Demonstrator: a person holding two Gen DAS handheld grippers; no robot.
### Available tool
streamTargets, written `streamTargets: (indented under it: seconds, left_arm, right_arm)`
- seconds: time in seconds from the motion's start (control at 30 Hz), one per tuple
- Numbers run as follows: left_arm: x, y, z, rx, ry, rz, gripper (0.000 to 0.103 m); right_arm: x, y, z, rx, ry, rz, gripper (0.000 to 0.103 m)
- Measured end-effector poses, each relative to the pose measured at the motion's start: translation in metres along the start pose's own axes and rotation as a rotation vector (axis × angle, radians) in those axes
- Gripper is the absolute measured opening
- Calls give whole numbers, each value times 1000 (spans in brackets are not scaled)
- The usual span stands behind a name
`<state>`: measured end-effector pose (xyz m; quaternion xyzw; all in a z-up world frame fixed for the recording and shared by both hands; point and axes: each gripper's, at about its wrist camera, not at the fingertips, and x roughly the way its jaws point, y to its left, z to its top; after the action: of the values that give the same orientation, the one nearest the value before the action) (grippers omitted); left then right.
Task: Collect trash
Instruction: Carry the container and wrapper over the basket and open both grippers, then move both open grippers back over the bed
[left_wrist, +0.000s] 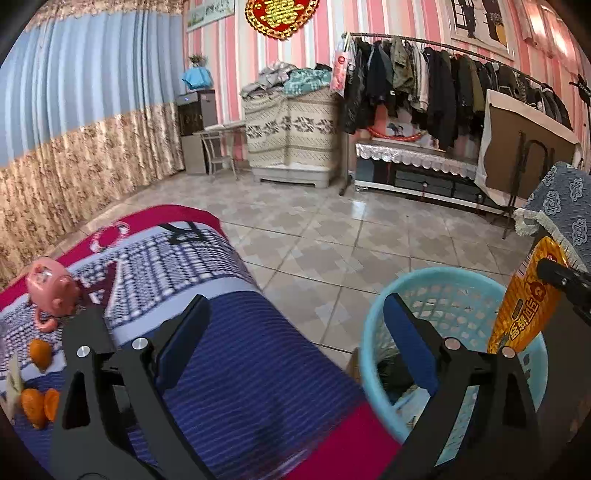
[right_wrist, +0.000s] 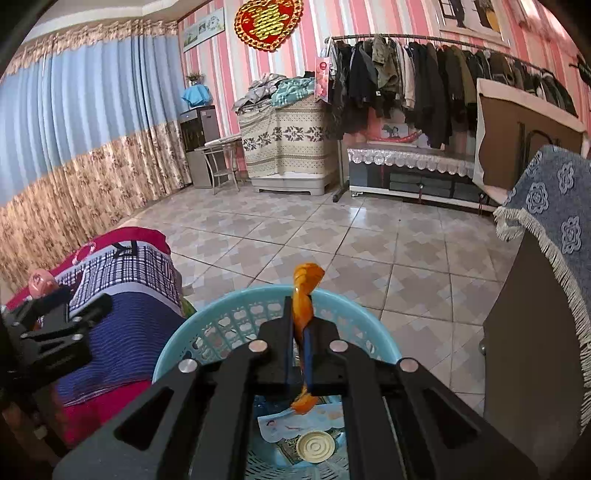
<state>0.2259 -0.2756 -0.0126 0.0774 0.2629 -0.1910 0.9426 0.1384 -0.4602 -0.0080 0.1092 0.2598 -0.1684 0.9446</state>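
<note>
On the far left, a pink toy (left_wrist: 51, 284) and orange peels (left_wrist: 38, 402) lie on the blanket-covered bed (left_wrist: 229, 354). The left tool (left_wrist: 295, 350) hangs above the bed's edge, jaws spread wide and holding nothing. Just right of the bed stands the blue basket (right_wrist: 236, 314), with a round lid (right_wrist: 316, 446) and paper in its bottom. Over it, the right tool (right_wrist: 302, 347) is clamped on an orange wrapper (right_wrist: 304, 291).

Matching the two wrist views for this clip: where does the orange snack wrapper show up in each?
Left wrist: orange wrapper at far right, held above the blue basket.
Right wrist: centre frame, wrapper clamped edge-on in the right gripper.
Shared landmark: the blue basket.
</note>
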Motion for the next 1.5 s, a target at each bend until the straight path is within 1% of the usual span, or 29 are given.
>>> streamTargets:
  seconds: [0.03,0.07,0.1,0.13,0.17,0.23,0.37,0.47,0.53,0.67,0.77,0.97,1.17,1.3,1.4,1.5]
  left_arm:
    - [-4,3,0,4,-7,8,92]
    - [-8,6,0,4,-12,10,93]
    - [-12,9,0,3,-17,11,94]
    - [-14,10,0,3,-20,11,94]
    - [-17,12,0,3,-22,12,94]
    - [-23,17,-1,4,-25,14,94]
    - [-33,25,-3,0,-33,23,95]
    - [-39,34,-3,-12,-36,37,95]
    - [-43,43,-3,-23,-38,50,95]
    - [-50,62,-5,-52,-38,71,95]
    - [-57,77,-8,-67,-39,95,97]
    - [-67,108,-16,-100,-29,137,97]
    - [-83,144,-26,-129,-23,185,97]
    - [-96,170,-34,-156,-19,225,97]
    - [-103,192,-42,-184,-5,254,97]
    - [-111,212,-52,-194,0,298,97]
  right_arm:
    - [1,2,0,0,1,4,6]
    - [1,4,0,0,3,6,15]
    - [2,5,0,-1,6,7,27]
    - [2,7,0,0,5,5,53]
    - [1,8,0,-1,-3,4,63]
    - [1,9,2,-8,-6,0,64]
    - [0,15,2,-15,-14,0,84]
    - [-1,17,2,-35,-28,-27,92]
    - [-2,20,2,-39,-31,-32,95]
    - [-4,27,5,-38,-40,-22,96]
    - [-6,38,6,-64,-51,-18,97]
    - [-8,60,5,-101,-62,-8,98]
    - [-9,93,1,-126,-67,42,98]
    - [-8,122,-4,-149,-59,98,98]
    - [-8,146,-8,-187,-56,132,98]
    - [-9,171,-14,-231,-53,156,98]
